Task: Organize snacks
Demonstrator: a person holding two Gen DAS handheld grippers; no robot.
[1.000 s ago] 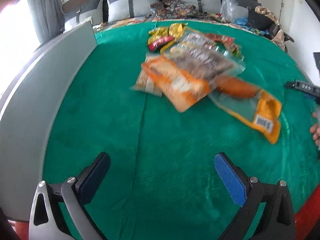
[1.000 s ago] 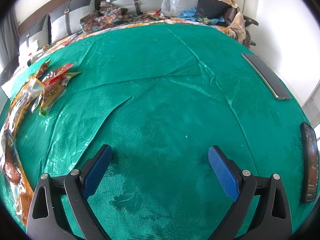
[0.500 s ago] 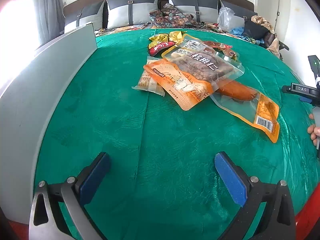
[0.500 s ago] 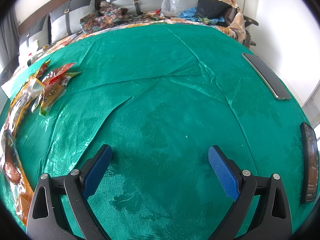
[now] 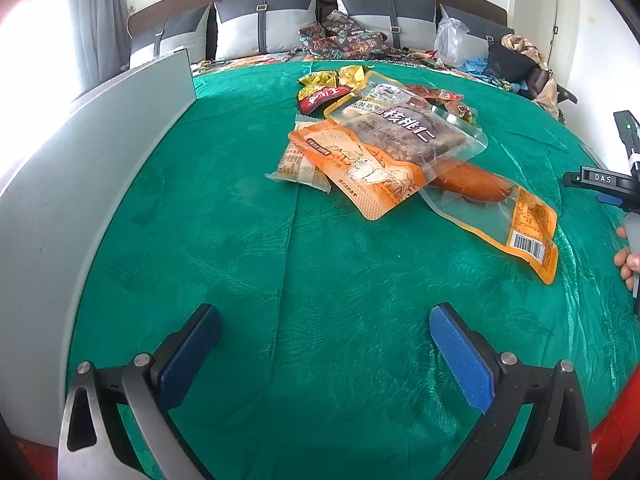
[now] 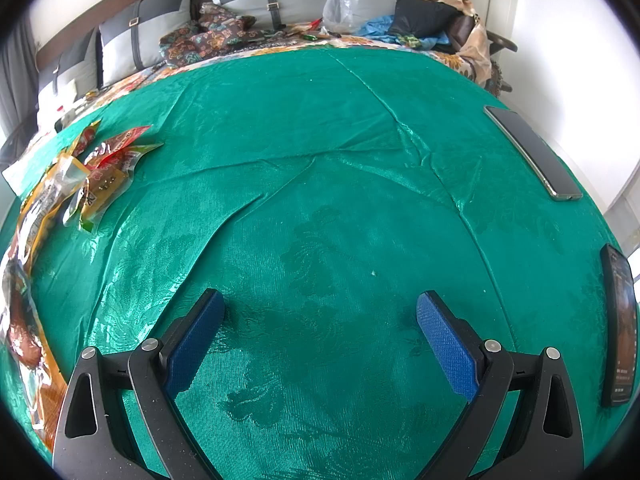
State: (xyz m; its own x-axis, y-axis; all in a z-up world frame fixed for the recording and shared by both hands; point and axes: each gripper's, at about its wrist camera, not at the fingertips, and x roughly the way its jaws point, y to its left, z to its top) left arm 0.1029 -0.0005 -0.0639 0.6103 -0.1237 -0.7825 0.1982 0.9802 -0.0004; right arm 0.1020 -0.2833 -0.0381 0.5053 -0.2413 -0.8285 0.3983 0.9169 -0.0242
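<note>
A pile of snack packets lies on the green cloth point(image 5: 320, 280). A clear walnut bag point(image 5: 404, 128) rests on an orange pouch point(image 5: 360, 168) and a sausage pack point(image 5: 488, 192), with a small cracker packet point(image 5: 298, 164) and red and yellow packets point(image 5: 324, 88) behind. My left gripper point(image 5: 324, 340) is open and empty, short of the pile. My right gripper point(image 6: 320, 328) is open and empty over bare cloth; the packets point(image 6: 96, 176) lie at its far left. The right gripper also shows in the left wrist view point(image 5: 604, 184).
A grey upright panel point(image 5: 100, 168) runs along the left side. Two phones point(image 6: 532, 152) point(image 6: 620, 328) lie at the right edge of the cloth. Pillows point(image 5: 264, 28), a plastic bag point(image 6: 344, 4) and clothes sit behind.
The left wrist view has swung slightly so the pile sits more central and sharper. The right gripper has not moved.
</note>
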